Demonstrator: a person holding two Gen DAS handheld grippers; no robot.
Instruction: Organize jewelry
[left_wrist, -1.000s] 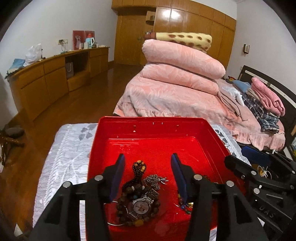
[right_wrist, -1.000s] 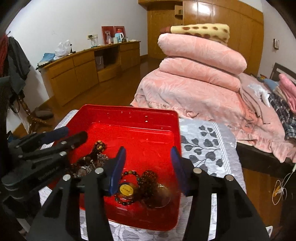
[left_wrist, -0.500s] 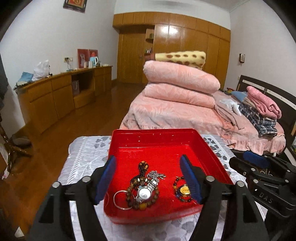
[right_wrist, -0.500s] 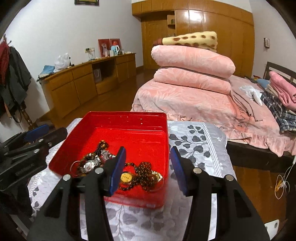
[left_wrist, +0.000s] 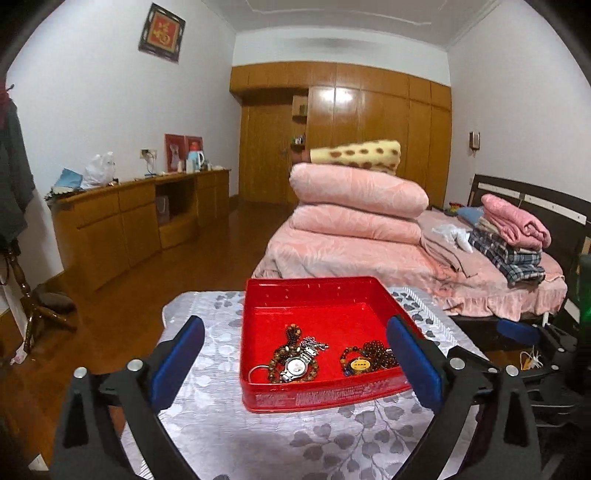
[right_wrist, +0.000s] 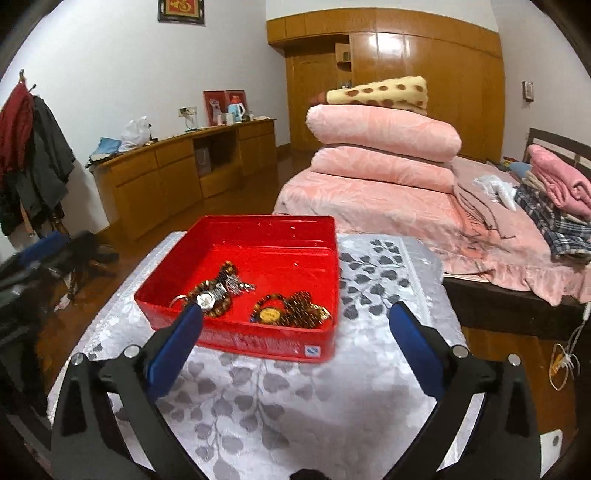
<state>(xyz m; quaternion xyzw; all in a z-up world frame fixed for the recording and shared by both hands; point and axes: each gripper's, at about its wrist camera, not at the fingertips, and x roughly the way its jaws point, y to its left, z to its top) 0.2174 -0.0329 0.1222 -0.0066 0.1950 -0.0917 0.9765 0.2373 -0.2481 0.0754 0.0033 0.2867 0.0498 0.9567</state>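
Note:
A red tray (left_wrist: 317, 291) sits on the cloth-covered table and holds a silver watch (left_wrist: 295, 365) among brown bead bracelets (left_wrist: 291, 336). Beside them lies a bead string with a gold pendant (left_wrist: 360, 365). My left gripper (left_wrist: 295, 328) hangs back from the tray's near edge, its jaws opening wide and gripping nothing. In the right wrist view the same tray (right_wrist: 258, 225), watch (right_wrist: 205, 299) and pendant (right_wrist: 269, 315) lie ahead. My right gripper (right_wrist: 295, 312) is also drawn back, its jaws opening with nothing held between them.
The table wears a silver-grey cloth with a leaf pattern (left_wrist: 221, 424). Beyond it stands a bed with stacked pink quilts (left_wrist: 354, 206). A long wooden cabinet (left_wrist: 122, 214) lines the left wall. A coat stand (right_wrist: 33, 147) is at the far left, a cable (right_wrist: 565, 358) on the floor at right.
Both grippers have drawn back and up from inside the tray to the table's near side, and both pairs of jaws have spread much wider. The jewelry stays lying in the tray.

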